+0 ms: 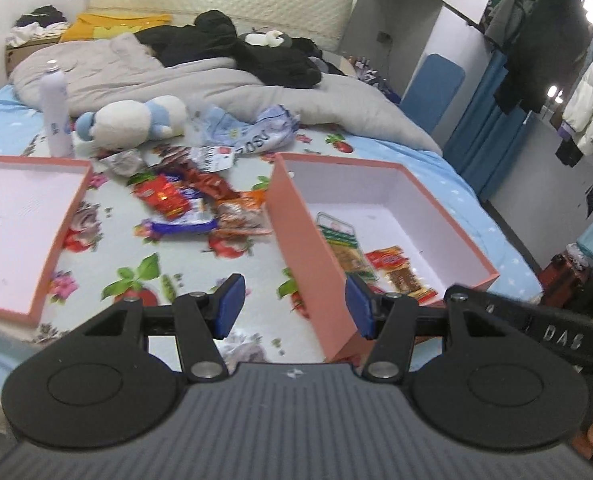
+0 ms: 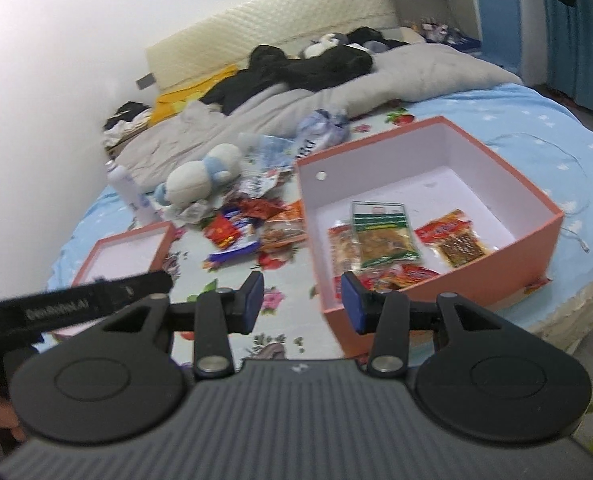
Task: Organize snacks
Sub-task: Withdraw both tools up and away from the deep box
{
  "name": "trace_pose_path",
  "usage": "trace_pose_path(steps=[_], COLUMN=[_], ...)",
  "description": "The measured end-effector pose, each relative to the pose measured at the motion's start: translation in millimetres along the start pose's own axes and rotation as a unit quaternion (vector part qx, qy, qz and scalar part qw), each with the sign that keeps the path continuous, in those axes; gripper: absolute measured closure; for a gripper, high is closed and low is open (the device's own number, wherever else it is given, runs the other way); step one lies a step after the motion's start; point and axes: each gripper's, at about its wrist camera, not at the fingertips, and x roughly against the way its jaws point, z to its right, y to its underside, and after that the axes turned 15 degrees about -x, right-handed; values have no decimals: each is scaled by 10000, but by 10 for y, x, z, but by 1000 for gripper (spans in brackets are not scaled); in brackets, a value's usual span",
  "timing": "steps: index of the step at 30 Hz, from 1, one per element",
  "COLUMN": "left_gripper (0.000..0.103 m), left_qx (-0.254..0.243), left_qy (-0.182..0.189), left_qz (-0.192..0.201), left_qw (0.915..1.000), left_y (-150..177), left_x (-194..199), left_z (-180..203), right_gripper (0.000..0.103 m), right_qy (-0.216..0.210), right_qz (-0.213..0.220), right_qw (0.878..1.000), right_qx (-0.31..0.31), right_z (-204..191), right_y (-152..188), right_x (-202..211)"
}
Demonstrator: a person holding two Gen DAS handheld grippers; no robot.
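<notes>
A pile of snack packets lies on the flowered bedsheet between two pink boxes. The deep pink box on the right holds several packets, among them a green-edged one and a red one. The shallow pink lid on the left has nothing in it. My left gripper hangs open over the sheet near the deep box's near wall, with nothing between its blue pads. My right gripper is open too, above that box's near corner, holding nothing.
A white plush toy, a white spray bottle and crumpled wrappers lie behind the snacks. A grey duvet and black clothes cover the bed's far half. Hanging clothes stand at the right.
</notes>
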Motion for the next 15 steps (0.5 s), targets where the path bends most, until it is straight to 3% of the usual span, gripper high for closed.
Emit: trace_pose_path(steps=[7,15], left_gripper=[42,42], left_qx=[86,226], left_qy=[-192,-395], left_qz=[-132,-138], left_qw=[9997,9989], left_y=[200,290], left_x=[136,198], left_z=[-153,-306], right_gripper=[57,57], right_qy=[-270,-284], right_qz=[-191,-309], right_qw=[9992,9987], right_qx=[227,306], right_z=[-209,-277], right_y=[218,312], right_x=[-38,-95])
